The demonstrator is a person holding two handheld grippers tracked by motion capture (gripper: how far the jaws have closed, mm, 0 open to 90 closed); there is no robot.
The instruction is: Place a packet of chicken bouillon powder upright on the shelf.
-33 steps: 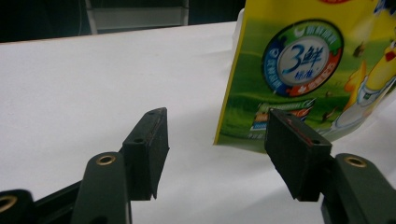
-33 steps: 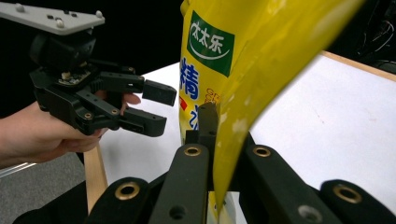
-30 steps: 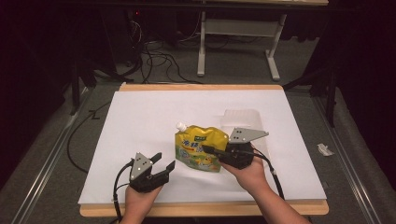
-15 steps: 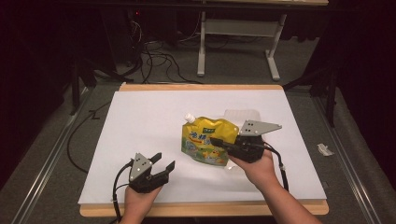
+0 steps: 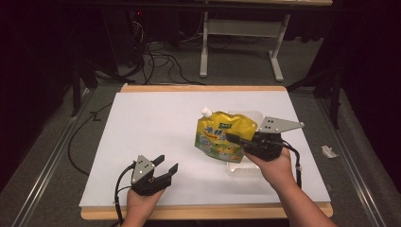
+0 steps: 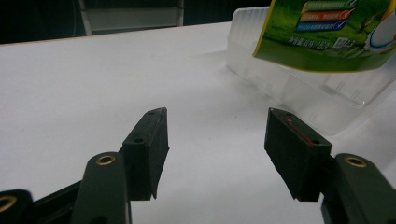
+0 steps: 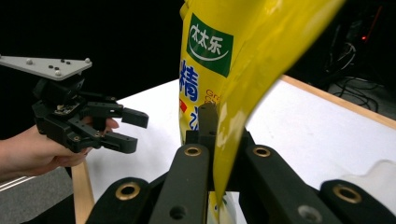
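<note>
the right gripper (image 5: 236, 140) is clamped on the edge of a yellow spout pouch (image 5: 222, 135), which is held upright and lifted above a clear plastic tray (image 5: 241, 169) on the white table sheet (image 5: 151, 127). the left gripper (image 5: 166, 170) is held near the front edge of the sheet, its jaws spread with nothing between them. nothing can be made out inside the tray. in the left gripper view the pouch's green lower edge (image 6: 327, 32) is seen hanging clear of the tray wall (image 6: 299, 88). in the right gripper view the pouch's printed face (image 7: 210, 70) is seen pinched between the black jaws, with the other gripper (image 7: 133, 130) beyond.
</note>
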